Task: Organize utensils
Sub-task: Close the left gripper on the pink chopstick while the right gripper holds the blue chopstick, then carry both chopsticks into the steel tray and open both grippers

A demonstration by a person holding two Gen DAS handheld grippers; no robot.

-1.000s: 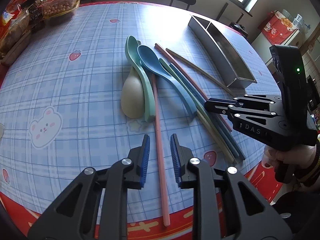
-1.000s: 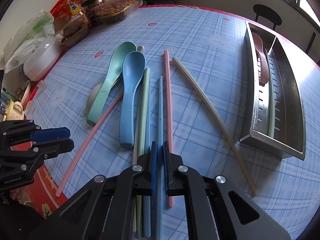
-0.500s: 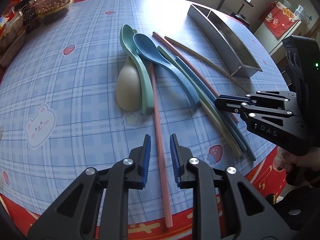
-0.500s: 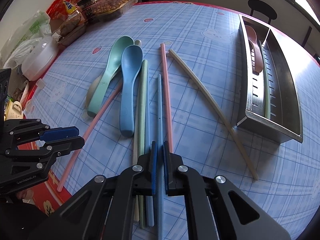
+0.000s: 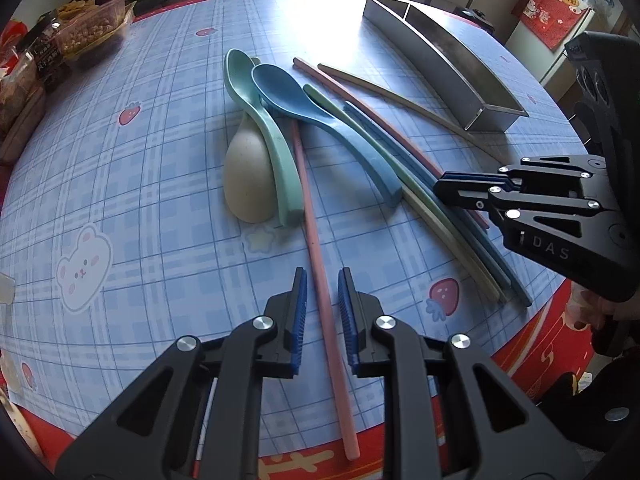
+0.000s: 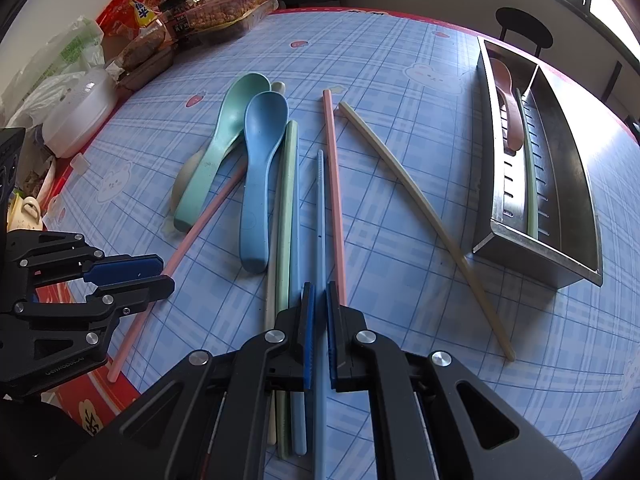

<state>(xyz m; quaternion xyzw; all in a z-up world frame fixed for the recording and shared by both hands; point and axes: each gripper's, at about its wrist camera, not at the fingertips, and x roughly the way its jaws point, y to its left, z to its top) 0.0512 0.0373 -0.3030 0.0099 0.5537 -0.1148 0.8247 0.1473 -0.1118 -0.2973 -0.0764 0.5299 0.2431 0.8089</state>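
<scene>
Your left tongs (image 5: 322, 312) are closing. The pink stick (image 5: 316, 240) lies on the table (image 5: 140, 184) right between the two blue pads (image 5: 300, 312), but there is a small gap on each side, so the pads do not press it yet.

Your right tongs (image 6: 318, 336) are almost fully closed. They pinch the blue stick (image 6: 320, 216), which runs straight out ahead of them.

The other things lie in a bunch on the table. The green spoon (image 6: 218, 148) rests on top of the beige spoon (image 5: 250, 176). The blue spoon (image 6: 260, 168) lies just beside the green one, and the far end of the pink stick goes under them. Just left of the blue stick lie a green stick (image 6: 286, 208) and more sticks, all touching side by side. A second pink stick (image 6: 334, 192) lies just right of the blue stick. A beige stick (image 6: 420, 212) lies farther right, apart from the bunch.

The metal tray (image 6: 572, 208) sits on the right side of the table. It has two long parts. One part holds a pink spoon (image 6: 508, 104) and a green stick.

Snack bags (image 6: 136, 12) are piled at the far left edge.
</scene>
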